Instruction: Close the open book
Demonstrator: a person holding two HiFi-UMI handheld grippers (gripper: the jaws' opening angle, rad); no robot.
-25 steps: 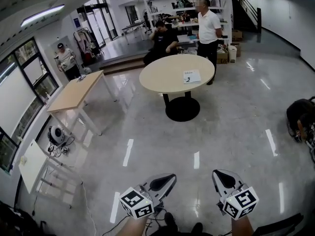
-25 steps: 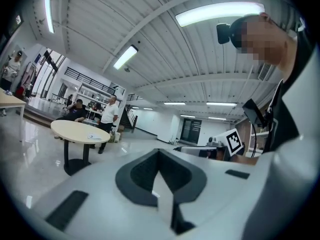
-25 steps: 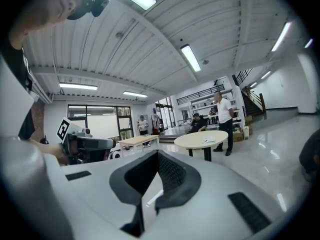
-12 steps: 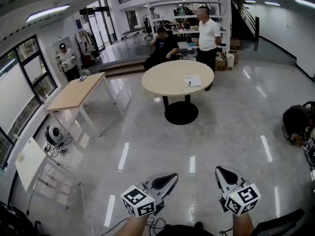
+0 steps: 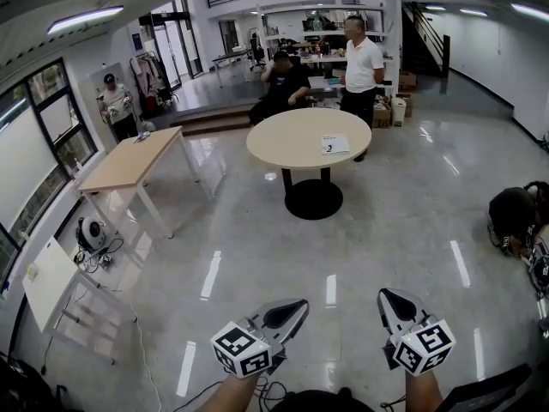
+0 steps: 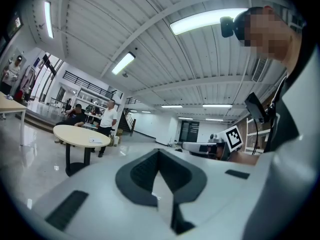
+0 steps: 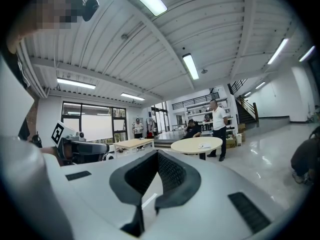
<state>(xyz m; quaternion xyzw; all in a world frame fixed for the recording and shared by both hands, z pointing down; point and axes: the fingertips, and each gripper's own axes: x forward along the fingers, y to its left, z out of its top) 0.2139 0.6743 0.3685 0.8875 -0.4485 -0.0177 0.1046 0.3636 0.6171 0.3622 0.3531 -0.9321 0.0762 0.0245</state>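
While the white book (image 5: 335, 144) on the round beige table (image 5: 287, 140) sits too distant to judge open or closed, the left gripper (image 5: 299, 305) and right gripper (image 5: 386, 297), jaws together and empty, are best carried level.

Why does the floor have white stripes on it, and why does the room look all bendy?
Head view: the white stripes are glare, the long ceiling strip lights mirrored in the glossy grey floor; the wide lens bows the dark-framed windows at the edge. Left gripper view and right gripper view: the ribbed white ceiling curves the same way, and the corners go black.
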